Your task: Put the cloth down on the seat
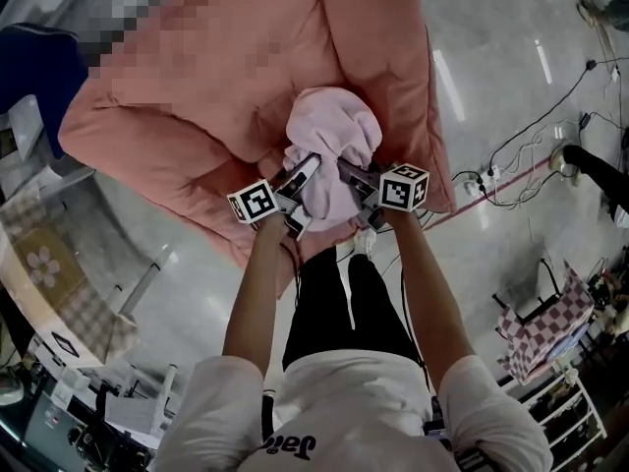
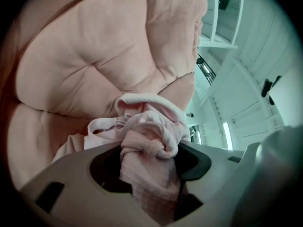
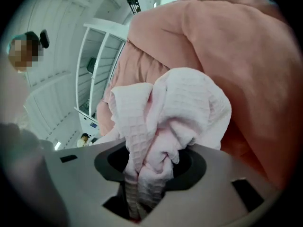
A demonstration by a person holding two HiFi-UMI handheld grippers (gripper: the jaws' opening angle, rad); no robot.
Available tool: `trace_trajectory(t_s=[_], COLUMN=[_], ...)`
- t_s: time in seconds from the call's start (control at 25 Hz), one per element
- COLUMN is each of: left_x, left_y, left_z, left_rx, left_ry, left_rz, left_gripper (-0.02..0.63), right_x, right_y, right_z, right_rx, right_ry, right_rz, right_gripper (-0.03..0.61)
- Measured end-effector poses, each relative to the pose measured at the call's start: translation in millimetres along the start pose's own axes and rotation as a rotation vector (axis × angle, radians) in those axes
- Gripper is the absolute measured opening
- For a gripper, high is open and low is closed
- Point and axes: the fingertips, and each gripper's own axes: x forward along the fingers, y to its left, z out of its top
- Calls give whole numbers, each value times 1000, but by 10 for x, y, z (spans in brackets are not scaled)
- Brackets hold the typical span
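So both grippers have hold of the same thing right now. The pink cloth [image 1: 332, 138] is bunched up into a lump and sits between the two tools, over the front part of the big salmon-pink cushioned seat [image 1: 187, 106]. From the head view I honestly can't tell if the bundle is resting on the cushion or hanging just above it.

Left gripper [image 1: 301, 181]: in the left gripper view its jaws are closed on a twisted, knotted-looking fold of the cloth [image 2: 147, 138], which runs down through the gap between them [image 2: 150, 178]. The puffy seat [image 2: 94, 56] fills most of the background there.

Right gripper [image 1: 356, 177]: same deal. In the right gripper view the waffle-textured cloth [image 3: 177, 110] drops down between the jaws [image 3: 144, 181] and is pinched there, with the rest ballooning out above. The seat [image 3: 246, 56] rises up behind it on the right, and a white shelf unit [image 3: 102, 65] stands off to the left.

Both marker cubes sit close together, one on either side of the bundle, with the person's bare forearms reaching out to them. On the shiny floor [image 1: 511, 96] to the right there's a power strip [image 1: 486, 179] with cables trailing off, well apart from the seat.
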Motion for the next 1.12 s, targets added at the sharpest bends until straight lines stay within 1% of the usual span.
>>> trace_trajectory(t_s=[0.16, 0.28, 0.36, 0.44, 0.52, 0.6, 0.68, 0.8, 0.88, 0.96, 1.12], left_x=[225, 292, 326, 349, 356, 348, 333, 260, 165, 40, -269], left_y=[531, 869, 1083, 1281, 1414, 1463, 1451, 1416, 1363, 1277, 1042], left_z=[-126, -240, -315, -366, -373, -352, -336, -327, -307, -290, -336], left_rx=[33, 85, 133, 158, 151, 150, 165, 193, 210, 222, 217], left_ry=[38, 99, 142, 162, 158, 151, 149, 143, 132, 115, 73], left_rz=[94, 195, 270, 327, 350, 352, 358, 394, 427, 455, 497], left_gripper=[244, 236, 236, 236, 236, 238, 243, 263, 277, 295, 318], right_x=[74, 90, 83, 84, 104, 126, 119, 47, -38, -147, -396], right_y=[-604, -964, -1188, -1352, -1444, -1474, -1465, -1415, -1362, -1277, -982], right_z=[-171, -337, -431, -495, -532, -544, -538, -516, -489, -468, -493], right_rx=[-63, -121, -129, -110, -92, -86, -86, -77, -68, -63, -55], right_ry=[58, 108, 131, 136, 134, 131, 130, 124, 111, 91, 66], right_rz=[-149, -299, -392, -447, -468, -469, -464, -471, -489, -502, -503], right_gripper=[173, 173, 179, 190, 207, 218, 222, 228, 250, 255, 259])
